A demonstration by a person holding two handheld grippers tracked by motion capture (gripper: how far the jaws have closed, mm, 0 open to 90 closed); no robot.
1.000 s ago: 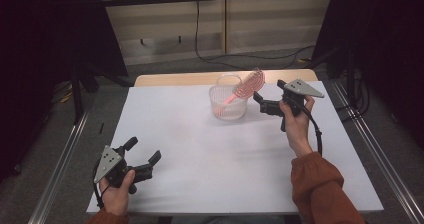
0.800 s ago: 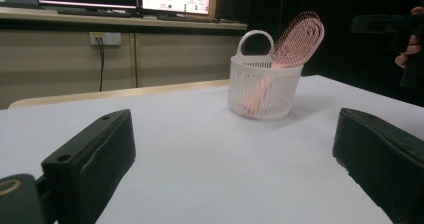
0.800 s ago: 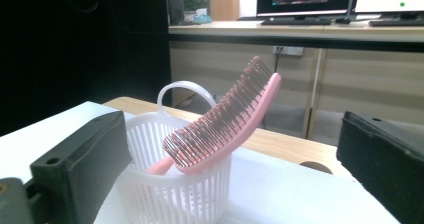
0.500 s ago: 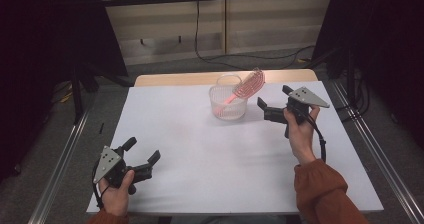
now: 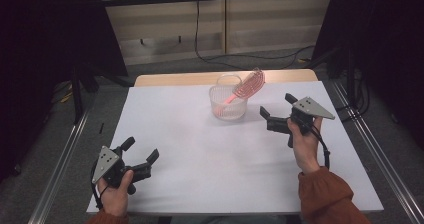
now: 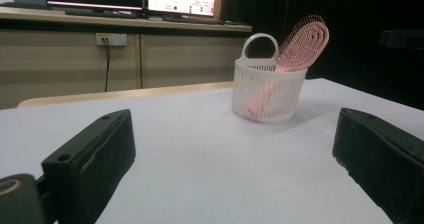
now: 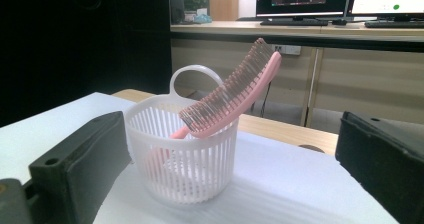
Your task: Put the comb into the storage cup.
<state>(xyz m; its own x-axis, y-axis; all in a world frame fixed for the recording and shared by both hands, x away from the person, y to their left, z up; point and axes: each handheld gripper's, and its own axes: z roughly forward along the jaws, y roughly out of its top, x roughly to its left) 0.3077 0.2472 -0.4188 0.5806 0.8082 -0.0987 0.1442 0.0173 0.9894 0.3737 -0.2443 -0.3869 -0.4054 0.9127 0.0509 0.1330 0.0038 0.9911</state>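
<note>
A pink plastic hairbrush leans, handle down, in a small white slotted plastic basket at the far side of the white table, with nothing around it. The right gripper is just right of the basket, jaws wide apart and empty. The left gripper rests at the near left, jaws also wide apart and empty.

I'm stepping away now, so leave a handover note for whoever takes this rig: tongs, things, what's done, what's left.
Left tongs: open, empty, low at the near left of the table.
Right tongs: open, empty, just right of the basket, pointing at it.
Brush: handle down in the basket, head leaning out over the rim. Basket upright at the far middle of the table.
Done: brush is in the basket, nothing is held.
Left: likely nothing but parking the tongs; check whether the leaning brush sits steady.
</note>
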